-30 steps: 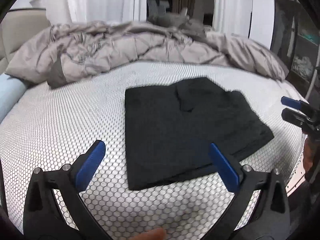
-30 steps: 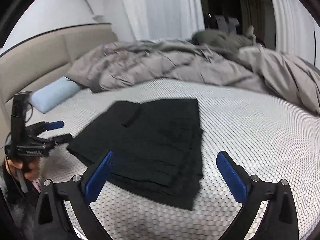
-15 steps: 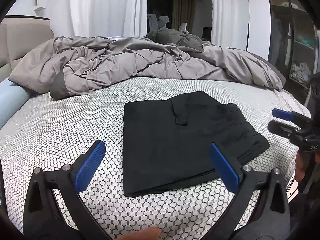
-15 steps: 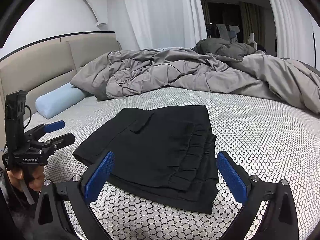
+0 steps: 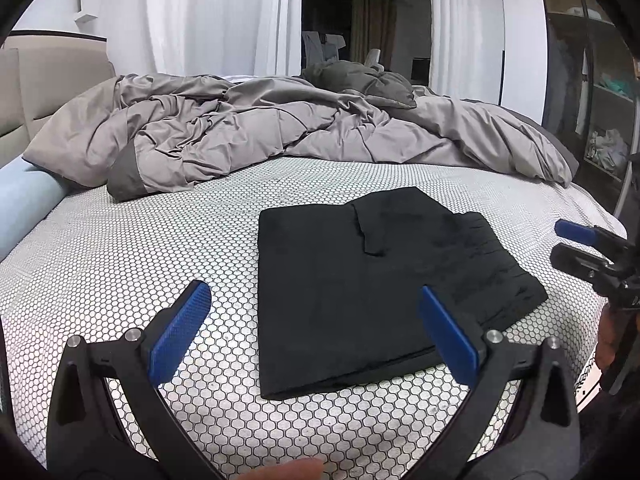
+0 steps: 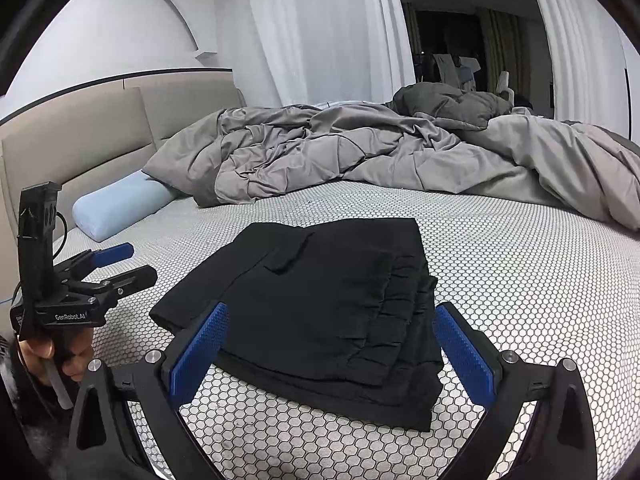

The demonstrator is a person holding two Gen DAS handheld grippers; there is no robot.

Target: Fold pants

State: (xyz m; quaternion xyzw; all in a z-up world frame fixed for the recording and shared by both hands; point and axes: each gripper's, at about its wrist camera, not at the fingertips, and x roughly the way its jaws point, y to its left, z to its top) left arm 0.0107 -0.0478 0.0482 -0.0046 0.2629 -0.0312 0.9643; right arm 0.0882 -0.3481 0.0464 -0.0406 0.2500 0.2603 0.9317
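Black pants point(image 5: 360, 288) lie folded into a flat rectangle on the hex-patterned bed sheet point(image 5: 120, 264). A pocket flap and the gathered waistband face up. My left gripper point(image 5: 314, 304) hovers open at the packet's near left corner, with nothing between its blue pads. In the left wrist view my right gripper point(image 5: 570, 244) is at the right edge, off the cloth. From the right wrist view the pants point(image 6: 320, 300) sit just ahead of my right gripper point(image 6: 330, 320), which is open and empty. A hand holds my left gripper point(image 6: 126, 264) to the left of the pants.
A rumpled grey duvet point(image 5: 280, 132) covers the far half of the bed. A light blue pillow point(image 6: 116, 208) lies against the beige headboard point(image 6: 80, 140) on the left. Shelves point(image 5: 600, 120) stand beyond the bed's right edge. White curtains hang behind.
Both views have steadied after motion blur and tilted up slightly, so the pants sit a little lower in frame. The pants have not moved. Both grippers stay open.
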